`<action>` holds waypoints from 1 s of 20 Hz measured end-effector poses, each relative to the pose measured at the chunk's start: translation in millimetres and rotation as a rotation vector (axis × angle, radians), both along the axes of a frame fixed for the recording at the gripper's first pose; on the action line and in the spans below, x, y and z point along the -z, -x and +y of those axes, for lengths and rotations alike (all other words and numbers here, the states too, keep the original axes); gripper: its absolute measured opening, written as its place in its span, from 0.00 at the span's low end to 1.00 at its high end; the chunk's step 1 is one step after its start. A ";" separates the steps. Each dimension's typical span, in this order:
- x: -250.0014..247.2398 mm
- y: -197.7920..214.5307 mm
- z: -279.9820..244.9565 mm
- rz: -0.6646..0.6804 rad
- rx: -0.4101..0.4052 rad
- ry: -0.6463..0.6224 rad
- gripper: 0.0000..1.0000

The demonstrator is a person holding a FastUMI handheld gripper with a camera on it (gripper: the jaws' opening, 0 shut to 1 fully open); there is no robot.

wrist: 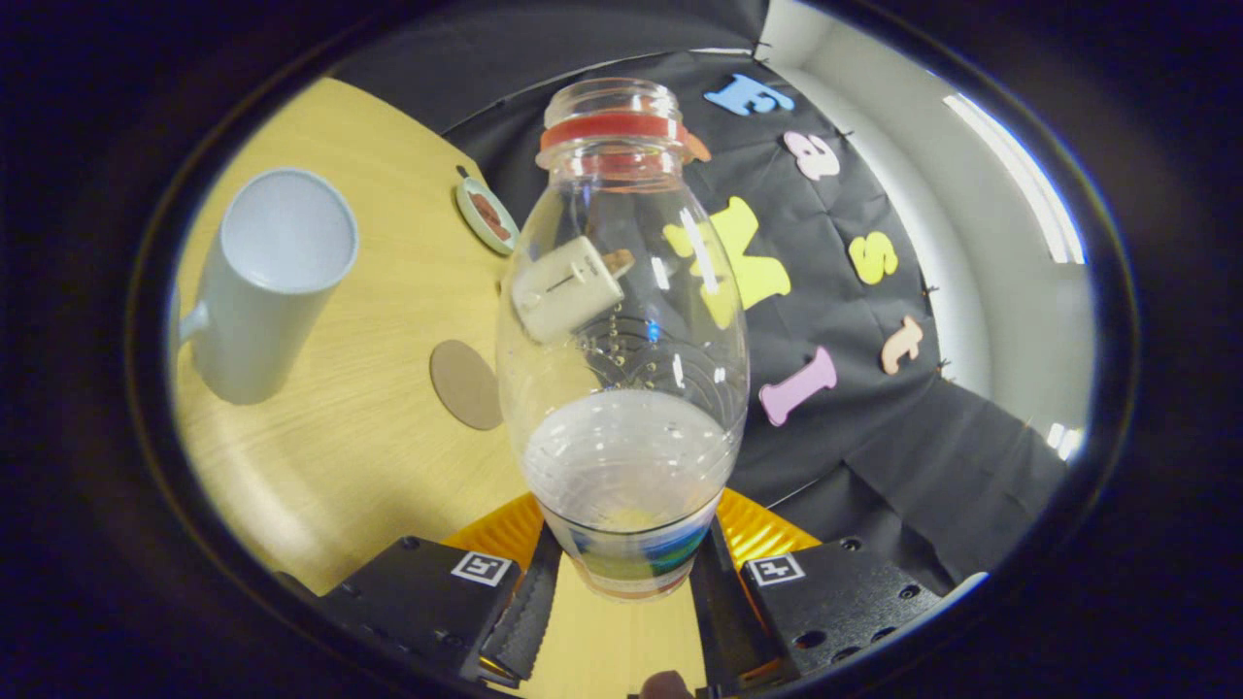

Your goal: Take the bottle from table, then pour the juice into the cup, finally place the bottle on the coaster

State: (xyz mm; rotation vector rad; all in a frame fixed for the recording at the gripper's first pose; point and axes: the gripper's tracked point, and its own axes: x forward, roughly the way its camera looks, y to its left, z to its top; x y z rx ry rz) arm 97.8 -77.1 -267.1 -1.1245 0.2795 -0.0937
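A clear plastic bottle point(621, 330) with a red neck ring and no cap stands between my fingers, lifted off the wooden table point(369, 456) and tilted a little. My gripper point(626, 573) is shut on its lower body, both pads pressing its sides. Whitish liquid fills the bottom part of the bottle. A tall pale mug point(267, 282) with a handle stands on the table beyond the fingers to the left, its mouth open and its inside looking empty. A round brown coaster point(466, 383) lies flat on the table between the mug and the bottle, partly hidden behind the bottle.
A small round dish-like object point(486, 216) lies near the table's far edge behind the bottle. A small white block with a brown tip point(568, 287) shows through the bottle. The black cloth wall rises behind the table and to the right.
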 end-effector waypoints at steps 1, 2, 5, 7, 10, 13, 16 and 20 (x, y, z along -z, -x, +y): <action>-1.1 0.1 4.7 -0.008 -0.014 0.041 0.74; -0.9 0.4 8.2 -0.011 -0.031 0.076 0.73; 3.7 -1.5 15.5 0.003 -0.073 0.172 0.73; 6.8 -3.3 18.3 0.016 -0.087 0.221 0.74; 2.1 -6.7 22.3 0.023 -0.106 0.298 0.74; -6.1 -7.4 28.8 0.012 -0.135 0.377 0.73; -13.7 -5.0 31.1 0.002 -0.146 0.422 0.73; -22.5 -5.0 29.0 0.001 -0.141 0.470 0.73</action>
